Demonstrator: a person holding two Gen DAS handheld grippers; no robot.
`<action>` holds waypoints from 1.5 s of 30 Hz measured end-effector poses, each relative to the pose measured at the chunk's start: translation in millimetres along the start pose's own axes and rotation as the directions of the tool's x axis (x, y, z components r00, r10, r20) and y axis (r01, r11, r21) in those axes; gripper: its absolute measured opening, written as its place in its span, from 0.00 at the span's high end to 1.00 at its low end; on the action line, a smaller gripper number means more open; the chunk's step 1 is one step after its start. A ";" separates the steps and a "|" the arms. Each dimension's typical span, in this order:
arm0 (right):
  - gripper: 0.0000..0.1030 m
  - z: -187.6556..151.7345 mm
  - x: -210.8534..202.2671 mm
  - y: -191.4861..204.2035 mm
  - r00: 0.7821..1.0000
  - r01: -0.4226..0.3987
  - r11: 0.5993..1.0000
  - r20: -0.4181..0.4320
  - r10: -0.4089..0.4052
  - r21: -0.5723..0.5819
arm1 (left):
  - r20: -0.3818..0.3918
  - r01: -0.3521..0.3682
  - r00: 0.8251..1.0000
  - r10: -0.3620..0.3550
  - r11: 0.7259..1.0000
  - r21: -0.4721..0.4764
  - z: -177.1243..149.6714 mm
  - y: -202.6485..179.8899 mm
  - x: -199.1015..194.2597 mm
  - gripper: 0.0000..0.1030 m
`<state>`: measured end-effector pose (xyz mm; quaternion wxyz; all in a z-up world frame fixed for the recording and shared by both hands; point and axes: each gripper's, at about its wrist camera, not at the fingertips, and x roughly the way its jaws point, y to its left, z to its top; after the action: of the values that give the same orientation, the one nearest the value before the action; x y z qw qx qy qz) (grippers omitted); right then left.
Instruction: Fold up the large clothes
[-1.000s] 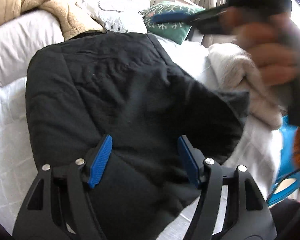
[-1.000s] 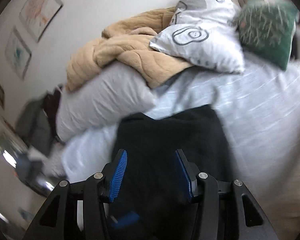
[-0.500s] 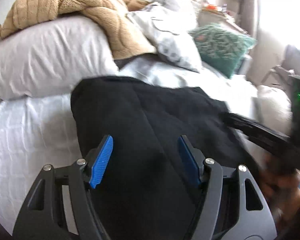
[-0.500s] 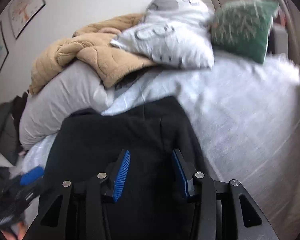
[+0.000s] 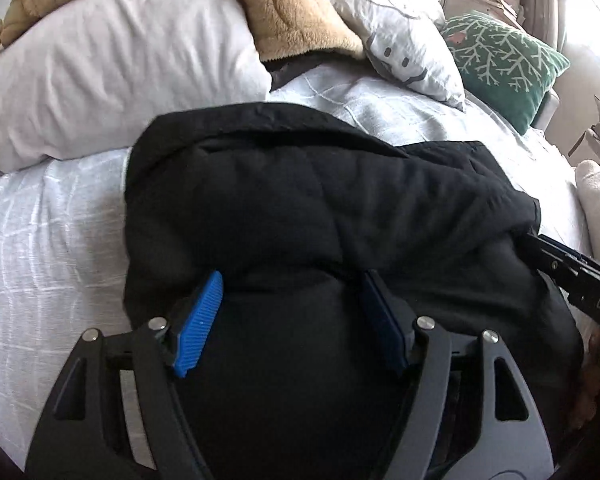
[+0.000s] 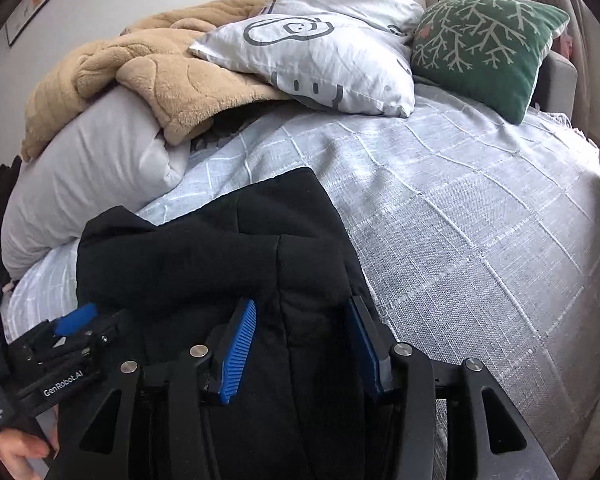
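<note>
Black padded jacket (image 5: 320, 208) lies folded in a thick bundle on the bed cover (image 6: 480, 232), near the pillows at the head of the bed. Its near end runs under both grippers and off the bottom of both views, so the full outline cannot be seen.

Left gripper (image 5: 292, 312): jaws wide apart and just been opening further, jacket fabric bulging up between them. The blue pads (image 5: 199, 324) sit against the fabric on each side; whether they press it or only straddle it cannot be told, as black cloth against black frame hides the contact. The right-hand pad is in shadow and hard to make out.

Right gripper (image 6: 302, 344): jaws about half apart and just been opening slightly, set over the right edge of the bundle with a fold of jacket between them. Grip or plain rest on the fabric is unclear here too.

In the left wrist view the right gripper (image 5: 572, 276) enters from the right edge, its tips buried behind the jacket. In the right wrist view the left gripper (image 6: 76, 320) shows at lower left, partly cut off, with part of a hand (image 6: 20, 456) at the bottom corner.

Behind: white pillow (image 5: 112, 68), tan blanket (image 6: 148, 80), patterned pillow (image 6: 320, 48), green cushion (image 6: 488, 48). Shelf contents beyond are too small to read.
</note>
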<state>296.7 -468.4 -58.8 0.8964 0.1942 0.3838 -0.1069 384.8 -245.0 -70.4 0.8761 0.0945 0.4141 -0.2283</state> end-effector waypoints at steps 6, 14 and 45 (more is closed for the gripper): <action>0.34 2.4 -43.9 -16.5 0.983 -0.153 0.988 -0.107 0.151 -0.005 | -0.041 0.129 0.990 -0.132 0.988 -0.084 -14.3 19.7 -53.1 0.14; 0.26 -28.0 -84.2 -33.8 0.915 -0.235 0.971 -0.329 0.235 0.039 | -0.186 0.354 0.897 -0.401 0.903 -0.242 -74.9 40.5 -82.4 0.13; 0.49 -118.2 -125.9 25.7 0.776 -0.361 0.918 -0.494 0.393 0.163 | -0.101 0.436 0.836 -0.539 0.765 -0.474 -178.2 93.4 -160.3 0.29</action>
<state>143.1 -389.0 -34.6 0.7569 0.3148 0.5601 0.1195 219.2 -48.1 -63.3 0.7296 -0.1878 0.5634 -0.3391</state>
